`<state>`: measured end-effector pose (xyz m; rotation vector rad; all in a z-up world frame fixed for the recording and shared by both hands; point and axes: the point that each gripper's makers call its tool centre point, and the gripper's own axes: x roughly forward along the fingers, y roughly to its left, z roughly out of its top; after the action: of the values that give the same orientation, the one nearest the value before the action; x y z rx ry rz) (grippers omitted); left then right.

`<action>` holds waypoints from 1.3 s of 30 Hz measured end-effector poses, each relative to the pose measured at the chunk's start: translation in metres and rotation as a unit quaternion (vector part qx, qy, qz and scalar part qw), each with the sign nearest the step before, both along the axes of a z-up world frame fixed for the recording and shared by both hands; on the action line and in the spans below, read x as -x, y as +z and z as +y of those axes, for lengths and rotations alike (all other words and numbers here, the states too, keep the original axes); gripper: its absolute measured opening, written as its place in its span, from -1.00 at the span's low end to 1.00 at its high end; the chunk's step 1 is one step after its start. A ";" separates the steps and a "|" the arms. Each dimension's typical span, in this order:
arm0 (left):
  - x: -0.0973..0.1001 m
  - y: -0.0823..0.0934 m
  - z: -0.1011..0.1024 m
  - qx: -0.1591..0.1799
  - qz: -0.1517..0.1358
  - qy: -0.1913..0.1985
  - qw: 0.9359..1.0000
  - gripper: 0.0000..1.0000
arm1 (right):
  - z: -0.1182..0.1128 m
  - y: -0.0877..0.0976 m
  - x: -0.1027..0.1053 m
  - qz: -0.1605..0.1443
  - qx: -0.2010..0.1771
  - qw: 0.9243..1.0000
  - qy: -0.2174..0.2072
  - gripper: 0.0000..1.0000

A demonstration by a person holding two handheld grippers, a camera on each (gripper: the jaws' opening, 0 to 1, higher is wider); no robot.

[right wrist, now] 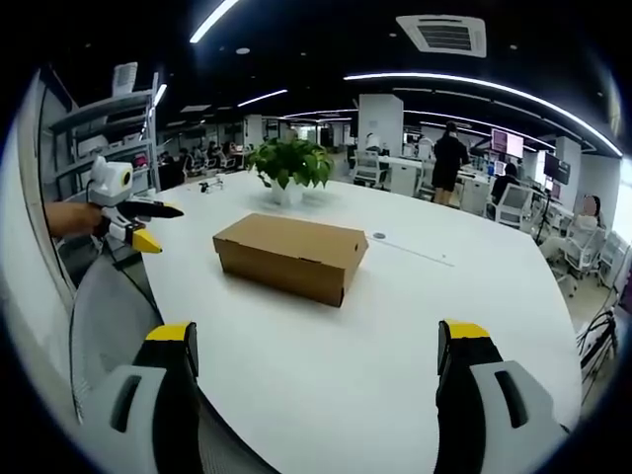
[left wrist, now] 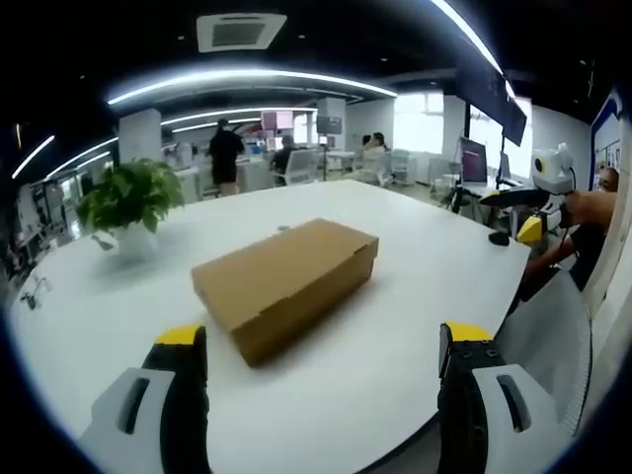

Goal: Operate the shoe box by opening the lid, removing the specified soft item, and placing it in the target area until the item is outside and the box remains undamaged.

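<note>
A plain brown cardboard shoe box lies on the white table with its lid down. In the left gripper view my left gripper is open, its jaws wide apart just short of the box's near corner. The right gripper shows at the right edge there, held by a hand off the table. In the right gripper view the same box sits farther off, and my right gripper is open with nothing between its jaws. The left gripper appears at the left, held by a hand.
A potted green plant stands on the table behind the box, plant beyond it in the right gripper view. A mesh chair back sits by the table edge. Desks, monitors and several people fill the office behind.
</note>
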<state>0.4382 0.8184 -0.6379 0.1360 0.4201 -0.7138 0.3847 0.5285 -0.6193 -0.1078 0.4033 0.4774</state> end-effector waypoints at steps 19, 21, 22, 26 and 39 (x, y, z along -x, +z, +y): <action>-0.014 -0.013 0.000 -0.021 0.012 0.010 1.000 0.98 | 0.002 -0.001 -0.020 -0.002 0.018 0.999 0.029 0.92; -0.016 -0.015 0.000 -0.025 0.013 0.010 1.000 0.98 | 0.003 -0.003 -0.023 -0.001 0.021 0.999 0.035 0.92; -0.017 -0.016 0.000 -0.025 0.015 0.011 1.000 0.98 | 0.004 -0.003 -0.024 -0.001 0.020 0.999 0.036 0.92; -0.024 -0.020 0.003 -0.026 0.018 0.020 0.999 0.97 | 0.005 -0.010 -0.031 0.001 0.021 0.999 0.044 0.92; -0.045 -0.029 0.014 -0.039 0.023 0.038 0.998 0.92 | 0.007 -0.019 -0.052 0.007 0.036 0.997 0.072 0.92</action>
<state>0.4833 0.8319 -0.6668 0.1774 0.4948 -0.6267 0.4364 0.5352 -0.6380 -0.2054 0.4284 0.6063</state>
